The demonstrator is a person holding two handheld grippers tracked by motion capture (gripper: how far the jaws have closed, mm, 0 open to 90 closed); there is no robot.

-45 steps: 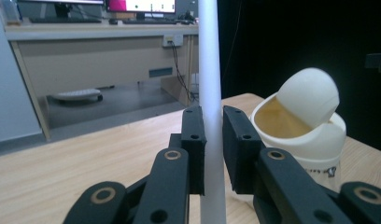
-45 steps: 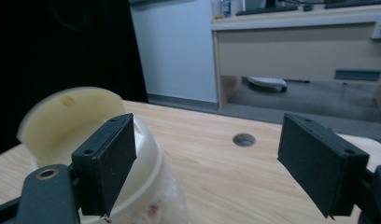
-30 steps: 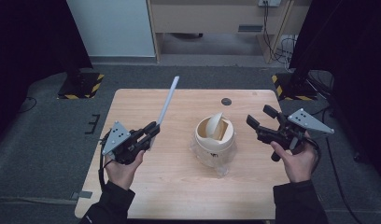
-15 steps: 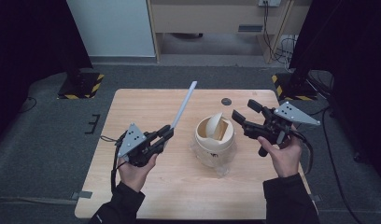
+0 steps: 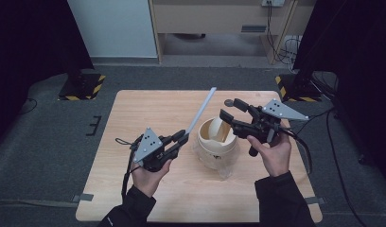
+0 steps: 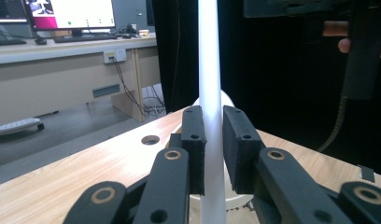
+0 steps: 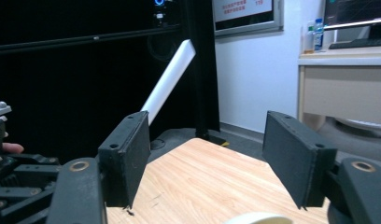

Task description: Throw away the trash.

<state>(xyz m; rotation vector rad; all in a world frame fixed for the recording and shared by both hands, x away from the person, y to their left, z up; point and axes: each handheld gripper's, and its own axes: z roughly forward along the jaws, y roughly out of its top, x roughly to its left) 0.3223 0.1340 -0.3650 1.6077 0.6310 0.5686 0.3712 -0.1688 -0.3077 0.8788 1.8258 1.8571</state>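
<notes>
A long white stick (image 5: 200, 111) slants up and to the right over the wooden table (image 5: 148, 113), and my left gripper (image 5: 184, 135) is shut on its lower end. In the left gripper view the white stick (image 6: 210, 93) stands upright between the two black pads (image 6: 194, 140). A cream round pot (image 5: 217, 142) stands at the table's middle with something pale leaning inside it. My right gripper (image 5: 230, 111) hangs open just above the pot's far right rim, jaws wide apart. In the right gripper view the white stick (image 7: 169, 79) rises beyond the left pad (image 7: 128, 154).
A small round hole (image 5: 228, 101) lies in the tabletop near its far edge. Black stands with yellow-striped feet (image 5: 82, 85) flank the table's far corners. A desk (image 5: 219, 19) and cables stand beyond it. Bare wood spreads to the left and front of the table.
My left gripper has carried the stick to the right, its top now near the pot. My right gripper has moved left, over the pot's rim.
</notes>
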